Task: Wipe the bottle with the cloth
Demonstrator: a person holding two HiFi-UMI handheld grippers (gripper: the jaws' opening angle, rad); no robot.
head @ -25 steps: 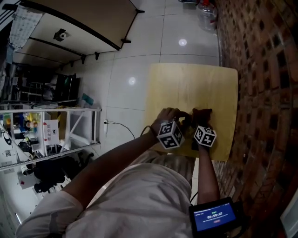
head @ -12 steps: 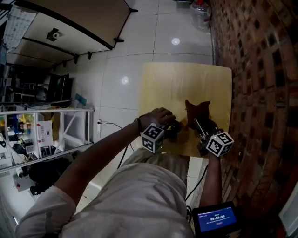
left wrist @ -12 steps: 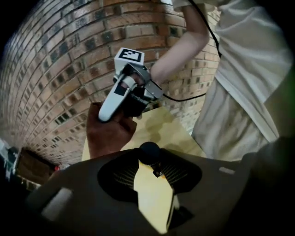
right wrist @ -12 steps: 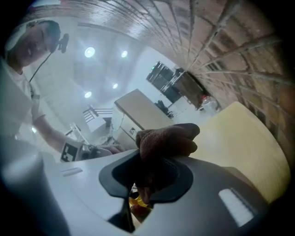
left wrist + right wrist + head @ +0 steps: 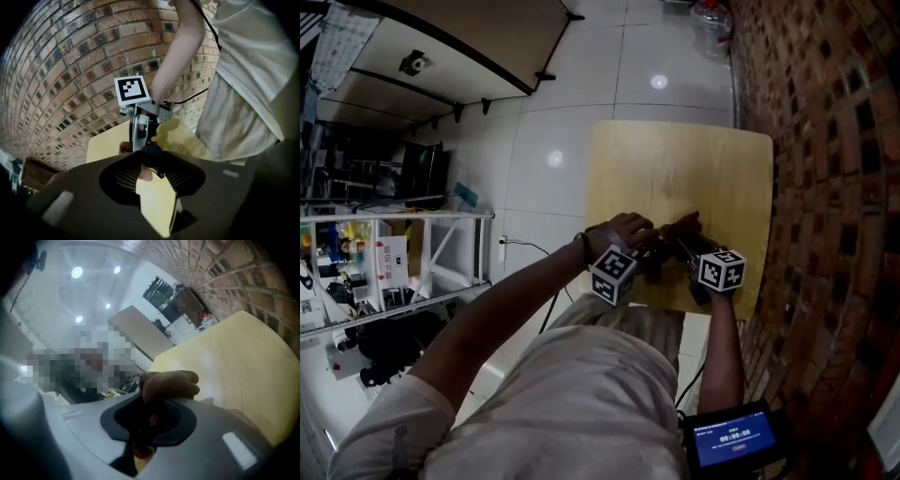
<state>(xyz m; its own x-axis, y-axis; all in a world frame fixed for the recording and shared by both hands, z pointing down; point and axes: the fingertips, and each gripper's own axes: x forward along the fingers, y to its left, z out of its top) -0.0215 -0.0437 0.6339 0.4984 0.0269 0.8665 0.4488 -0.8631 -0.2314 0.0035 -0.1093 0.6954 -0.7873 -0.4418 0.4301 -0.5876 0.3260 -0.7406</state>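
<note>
We have the bottle (image 5: 151,153) low in the middle of the frame, above the table (image 5: 675,169), pinched in the closed jaws of our left gripper (image 5: 150,163). Our right gripper (image 5: 149,409), just beside it, is clamped on the cloth (image 5: 168,383).

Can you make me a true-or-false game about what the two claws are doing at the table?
1. The right claw grips a fuzzy brown cloth. True.
2. The left claw is empty. False: the left claw is shut on a small dark-capped bottle.
3. The light wooden table stands beside a red brick wall. True.
4. The two claws are far apart. False: they are close together over the table's near edge.
</note>
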